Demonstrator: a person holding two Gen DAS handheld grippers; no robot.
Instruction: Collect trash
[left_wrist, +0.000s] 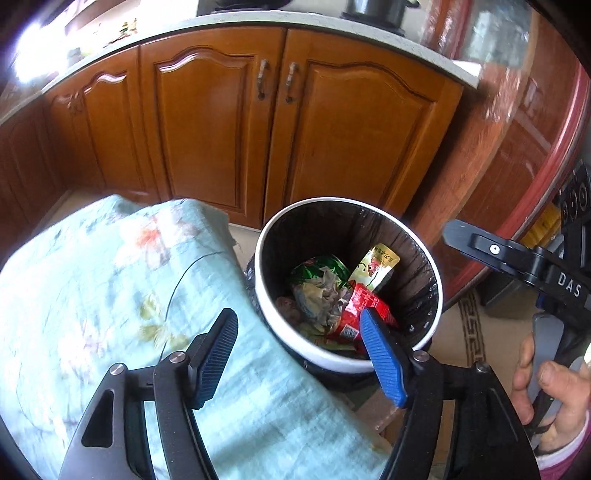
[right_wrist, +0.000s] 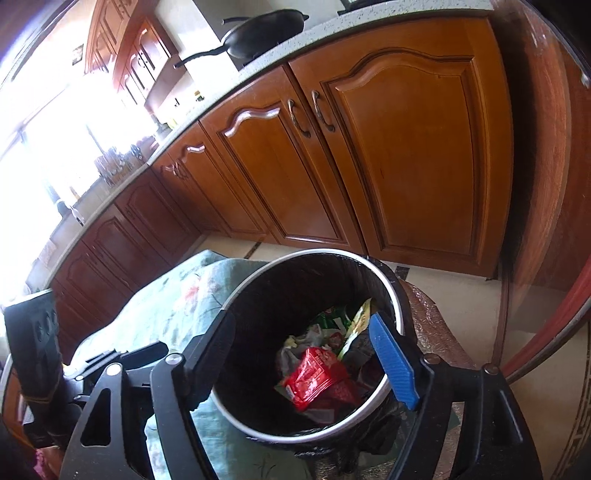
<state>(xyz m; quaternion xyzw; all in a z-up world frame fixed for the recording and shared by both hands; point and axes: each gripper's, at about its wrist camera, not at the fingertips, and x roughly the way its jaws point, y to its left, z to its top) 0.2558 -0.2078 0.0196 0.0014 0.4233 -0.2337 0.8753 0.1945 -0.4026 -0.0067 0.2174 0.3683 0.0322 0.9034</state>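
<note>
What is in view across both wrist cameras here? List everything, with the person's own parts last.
trash bin: one, white rim, black liner, on the floor beside the cloth
red wrapper: one, red, on top of the trash in the bin
green wrapper: one, green, in the bin toward the cabinets
yellow packet: one, yellow, leaning on the liner inside the bin
crumpled paper: one wad, pale, middle of the bin
floral cloth: one, light blue-green, draped left of the bin
cabinet doors: several, brown wood, behind the bin
pan: one, black, on the counter
left gripper: jaws open, nothing between them
right gripper: jaws open over the bin, empty
hand: one, on the right gripper's handle
</note>
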